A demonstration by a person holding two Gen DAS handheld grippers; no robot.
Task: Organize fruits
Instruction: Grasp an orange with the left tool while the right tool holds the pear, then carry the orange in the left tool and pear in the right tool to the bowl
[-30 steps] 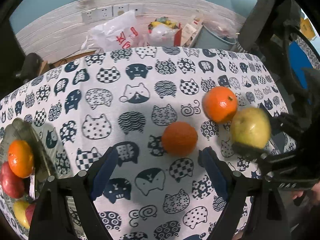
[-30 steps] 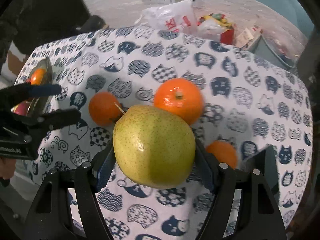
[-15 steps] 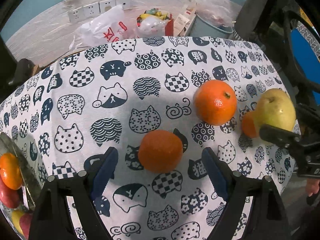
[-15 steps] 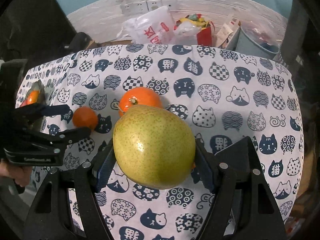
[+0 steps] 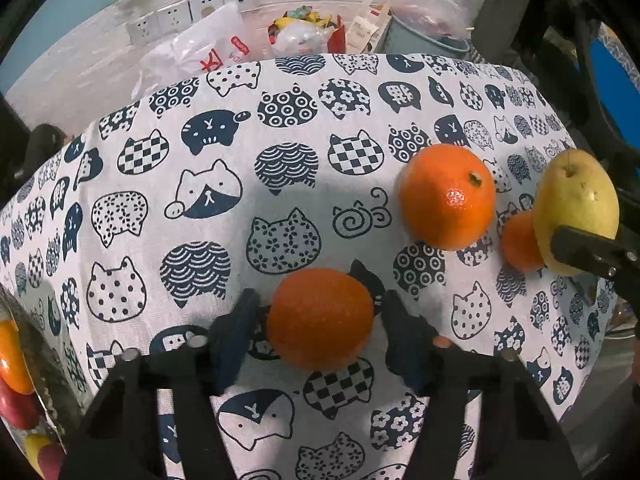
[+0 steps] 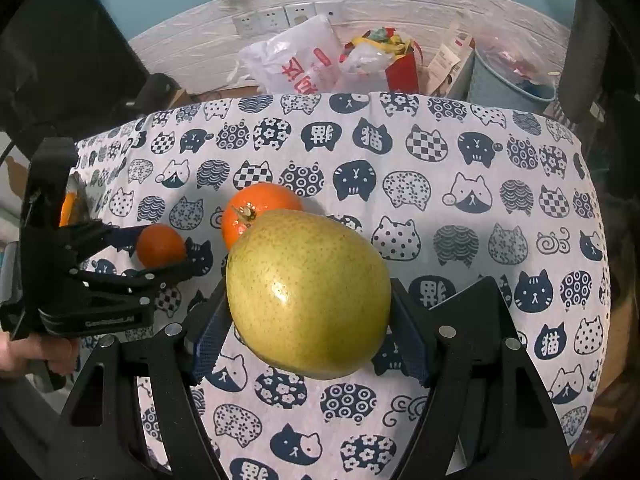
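Note:
My right gripper (image 6: 308, 316) is shut on a yellow-green pear (image 6: 308, 292) and holds it above the cat-print tablecloth (image 6: 440, 200); the pear also shows at the right of the left wrist view (image 5: 576, 204). My left gripper (image 5: 320, 324) is open, its fingers on either side of a small orange (image 5: 320, 318) that lies on the cloth, not touching it. A bigger orange (image 5: 446, 196) lies beyond to the right, and a third small orange (image 5: 520, 240) is half hidden behind the pear. The left gripper and its orange (image 6: 160, 245) show in the right wrist view.
A fruit tray (image 5: 40, 364) at the left edge of the table holds an orange, red fruit and yellow fruit. Behind the table are a white plastic bag (image 5: 208, 52), packets and a grey bucket (image 5: 424, 36) against the wall. The table edge runs along the right.
My left gripper has moved forward, so the small orange now sits between its fingers, which have narrowed. My right gripper has drawn back and up with the pear.

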